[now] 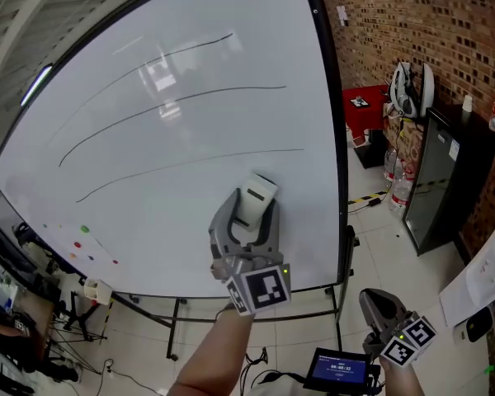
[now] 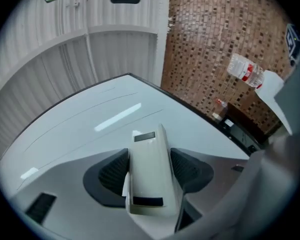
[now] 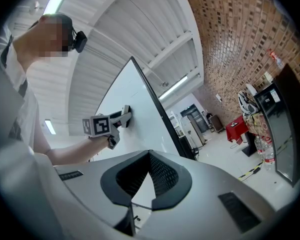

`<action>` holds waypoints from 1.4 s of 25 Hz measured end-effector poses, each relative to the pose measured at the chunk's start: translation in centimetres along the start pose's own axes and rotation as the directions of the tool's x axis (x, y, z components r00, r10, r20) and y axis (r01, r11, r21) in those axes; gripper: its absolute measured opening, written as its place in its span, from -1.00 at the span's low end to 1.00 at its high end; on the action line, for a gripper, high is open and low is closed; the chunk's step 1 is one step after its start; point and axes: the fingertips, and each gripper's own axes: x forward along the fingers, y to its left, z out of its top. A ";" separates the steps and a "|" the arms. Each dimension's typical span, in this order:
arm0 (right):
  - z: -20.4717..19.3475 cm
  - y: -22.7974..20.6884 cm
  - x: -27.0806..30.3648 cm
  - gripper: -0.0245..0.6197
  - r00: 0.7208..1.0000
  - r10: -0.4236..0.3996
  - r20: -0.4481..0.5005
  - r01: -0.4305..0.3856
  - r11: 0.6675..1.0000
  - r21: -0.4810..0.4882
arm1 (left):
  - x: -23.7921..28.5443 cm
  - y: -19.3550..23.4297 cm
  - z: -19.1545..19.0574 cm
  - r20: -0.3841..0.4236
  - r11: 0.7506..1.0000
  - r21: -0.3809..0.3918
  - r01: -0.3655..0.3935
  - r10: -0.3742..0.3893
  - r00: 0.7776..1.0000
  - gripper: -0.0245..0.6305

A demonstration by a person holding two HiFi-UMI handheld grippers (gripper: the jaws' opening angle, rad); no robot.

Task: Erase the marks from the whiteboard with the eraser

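The eraser (image 1: 256,196) is clamped between the fingers of the left gripper (image 1: 248,221) at the whiteboard's (image 1: 190,23) 6 o'clock, just under the lowest line (image 1: 190,163). Three long marks (image 1: 181,99) are seen unbroken, so nearly all the erasing is judged left. The right gripper (image 1: 373,299), at 5 o'clock, is closed on nothing.

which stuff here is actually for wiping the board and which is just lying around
For the job: whiteboard, three black lines on it, eraser, left gripper shut on the eraser.

Just lying about: right gripper (shut, empty), black cabinet, water bottles, red table.
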 end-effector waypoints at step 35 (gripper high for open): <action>-17.3 24.7 13.6 -0.84 0.859 0.424 -0.287 -0.420 0.904 0.076 | -31.7 5.0 -26.3 -0.187 0.671 -0.723 0.163 -0.417 0.889 -0.05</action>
